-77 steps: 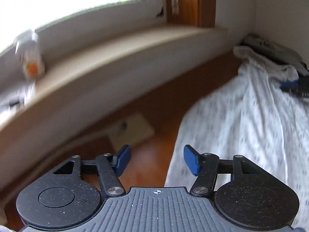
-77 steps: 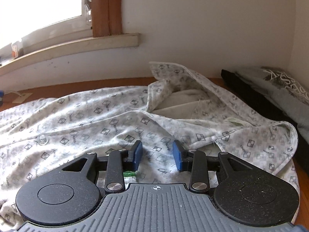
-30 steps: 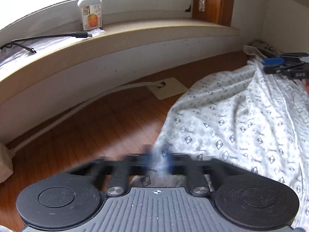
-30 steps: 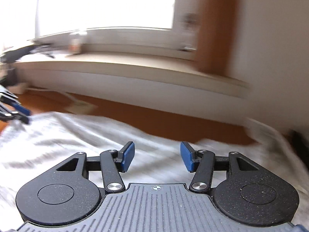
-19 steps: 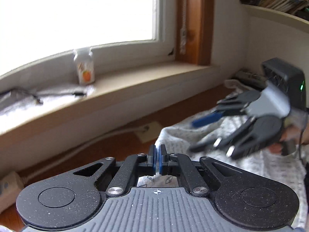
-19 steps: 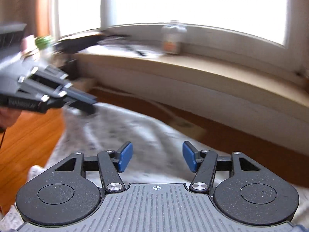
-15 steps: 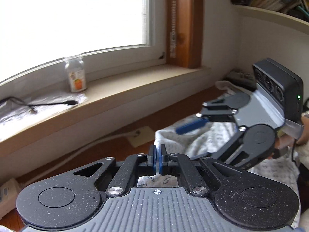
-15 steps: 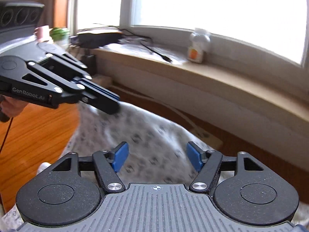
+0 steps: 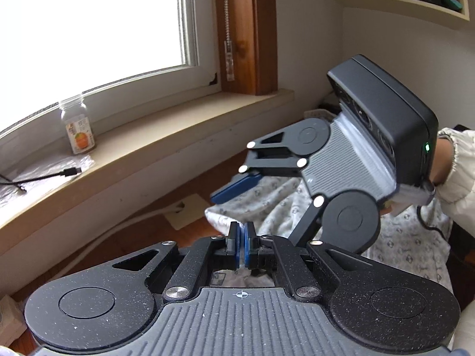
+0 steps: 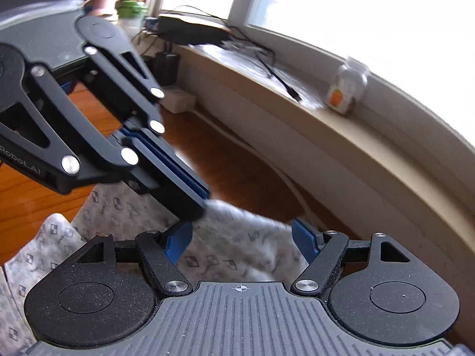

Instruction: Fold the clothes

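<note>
Up close in the left wrist view, the left tool (image 9: 241, 244) has its blue pads pressed together on a raised fold of the patterned shirt (image 9: 276, 204), which lies on the wooden floor (image 9: 124, 237) below the windowsill (image 9: 178, 136). Over in the right wrist view, the right tool (image 10: 241, 241) is spreading its jaws, nothing between them, above the shirt (image 10: 225, 252); the left tool (image 10: 193, 198) pinches the cloth just ahead.
</note>
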The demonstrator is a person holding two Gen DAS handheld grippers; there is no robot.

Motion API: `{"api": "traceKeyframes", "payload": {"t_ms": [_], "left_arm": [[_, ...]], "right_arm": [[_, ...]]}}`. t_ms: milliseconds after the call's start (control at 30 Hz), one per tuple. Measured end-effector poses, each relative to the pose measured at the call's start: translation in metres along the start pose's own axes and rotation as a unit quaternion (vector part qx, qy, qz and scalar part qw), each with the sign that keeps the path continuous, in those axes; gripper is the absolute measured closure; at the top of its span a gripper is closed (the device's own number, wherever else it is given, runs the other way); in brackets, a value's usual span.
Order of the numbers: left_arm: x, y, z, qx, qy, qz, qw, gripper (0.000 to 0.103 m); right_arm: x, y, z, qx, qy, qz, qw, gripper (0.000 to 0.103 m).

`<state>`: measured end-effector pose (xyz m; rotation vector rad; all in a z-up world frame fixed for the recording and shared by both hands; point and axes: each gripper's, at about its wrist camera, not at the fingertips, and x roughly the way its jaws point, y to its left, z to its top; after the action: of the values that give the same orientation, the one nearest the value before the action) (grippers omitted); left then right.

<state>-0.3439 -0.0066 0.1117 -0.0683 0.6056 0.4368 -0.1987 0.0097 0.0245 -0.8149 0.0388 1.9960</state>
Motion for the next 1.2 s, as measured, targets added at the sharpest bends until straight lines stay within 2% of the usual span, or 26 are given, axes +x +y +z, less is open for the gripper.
{"api": "traceKeyframes", "payload": {"t_ms": [67, 100, 133, 200, 267, 433, 533, 700, 733, 833, 933, 1000, 1033, 1200], "left_arm": [[0.000, -0.001, 0.001, 0.001, -0.001, -0.004, 1.0000, 0.100], [0.000, -0.001, 0.001, 0.000, -0.002, -0.007, 1.0000, 0.100], [0.000, -0.001, 0.000, -0.001, -0.003, -0.010, 0.9999, 0.100], [0.000, -0.002, 0.000, -0.003, -0.005, -0.015, 0.9999, 0.100], [-0.001, -0.002, -0.001, -0.005, -0.007, -0.021, 0.9998, 0.100], [-0.008, 0.009, -0.005, -0.036, -0.022, -0.030, 0.9987, 0.097], [-0.015, 0.020, -0.010, -0.061, -0.032, -0.027, 0.9973, 0.078], [-0.007, 0.039, -0.028, -0.101, -0.020, -0.020, 0.9945, 0.077], [-0.006, 0.041, -0.029, -0.105, -0.023, -0.022, 0.9940, 0.077], [-0.002, 0.045, -0.032, -0.117, -0.029, -0.030, 0.9923, 0.053], [0.001, 0.046, -0.033, -0.123, -0.035, -0.037, 0.9910, 0.047], [0.001, 0.042, -0.031, -0.120, -0.040, -0.037, 0.9914, 0.037], [0.001, 0.040, -0.031, -0.117, -0.043, -0.036, 0.9915, 0.034], [0.008, 0.042, -0.035, -0.130, -0.046, -0.017, 0.9904, 0.037]], "right_arm": [[-0.002, 0.002, 0.001, -0.008, -0.009, 0.008, 1.000, 0.035], [-0.003, 0.002, 0.001, -0.008, -0.013, 0.019, 1.000, 0.048], [-0.004, 0.001, 0.000, -0.002, -0.012, 0.034, 0.999, 0.055], [-0.005, -0.003, -0.001, 0.011, -0.005, 0.062, 0.998, 0.085], [-0.010, -0.003, -0.004, 0.014, -0.002, 0.067, 0.998, 0.096], [-0.040, -0.006, -0.016, 0.019, -0.023, 0.038, 0.999, 0.098], [-0.065, -0.014, -0.025, 0.034, -0.045, -0.007, 0.998, 0.098], [-0.094, -0.039, -0.029, 0.070, -0.073, -0.071, 0.992, 0.098], [-0.096, -0.043, -0.027, 0.075, -0.076, -0.074, 0.991, 0.098], [-0.098, -0.053, -0.022, 0.086, -0.086, -0.086, 0.989, 0.098], [-0.094, -0.048, -0.015, 0.074, -0.093, -0.100, 0.988, 0.098], [-0.091, -0.044, -0.009, 0.072, -0.098, -0.096, 0.988, 0.098], [-0.091, -0.041, -0.007, 0.069, -0.100, -0.092, 0.988, 0.098], [-0.107, -0.028, -0.020, 0.051, -0.079, -0.095, 0.991, 0.098]]}}
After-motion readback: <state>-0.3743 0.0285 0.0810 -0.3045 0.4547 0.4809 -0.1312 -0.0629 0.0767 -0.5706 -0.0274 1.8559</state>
